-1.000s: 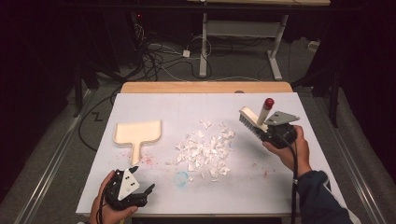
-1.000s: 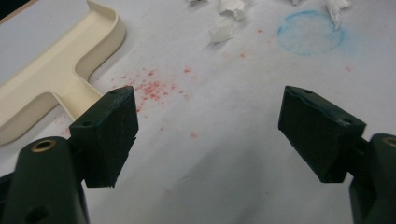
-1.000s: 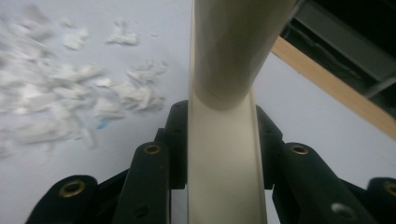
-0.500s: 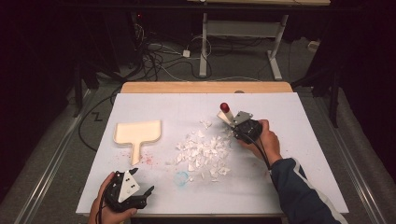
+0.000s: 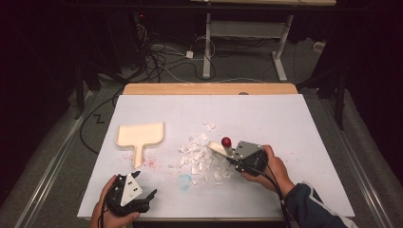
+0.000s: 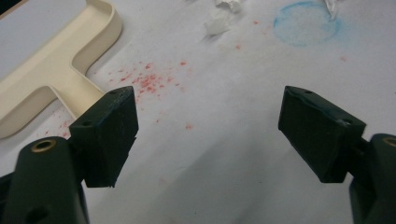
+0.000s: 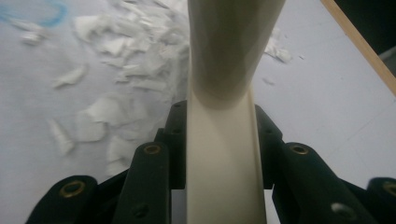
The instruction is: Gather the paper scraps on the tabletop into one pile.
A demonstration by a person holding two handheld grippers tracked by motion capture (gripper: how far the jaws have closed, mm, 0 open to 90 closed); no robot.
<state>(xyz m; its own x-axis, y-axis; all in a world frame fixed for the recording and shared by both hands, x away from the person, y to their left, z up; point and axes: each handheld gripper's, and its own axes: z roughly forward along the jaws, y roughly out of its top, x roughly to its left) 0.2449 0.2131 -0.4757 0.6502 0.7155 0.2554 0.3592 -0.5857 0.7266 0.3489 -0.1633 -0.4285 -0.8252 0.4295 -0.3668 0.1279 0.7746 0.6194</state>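
Right gripper [image 5: 227, 153] clenched on cream brush [image 7: 224, 154] w/ red-tipped handle, amid paper scraps [image 5: 202, 159].

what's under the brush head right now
The brush, clamped in the right gripper, sits over the torn paper scraps on the table. Whatever lies directly beneath its head is covered.

**A recording lab, not a home**

You work at a paper-covered table [image 5: 285, 118] in a dark room: black curtains [image 5: 47, 57] around, loose cables [image 5: 161, 61] across the grey floor [image 5: 332, 109], and a bare metal desk frame [image 5: 247, 28] behind.
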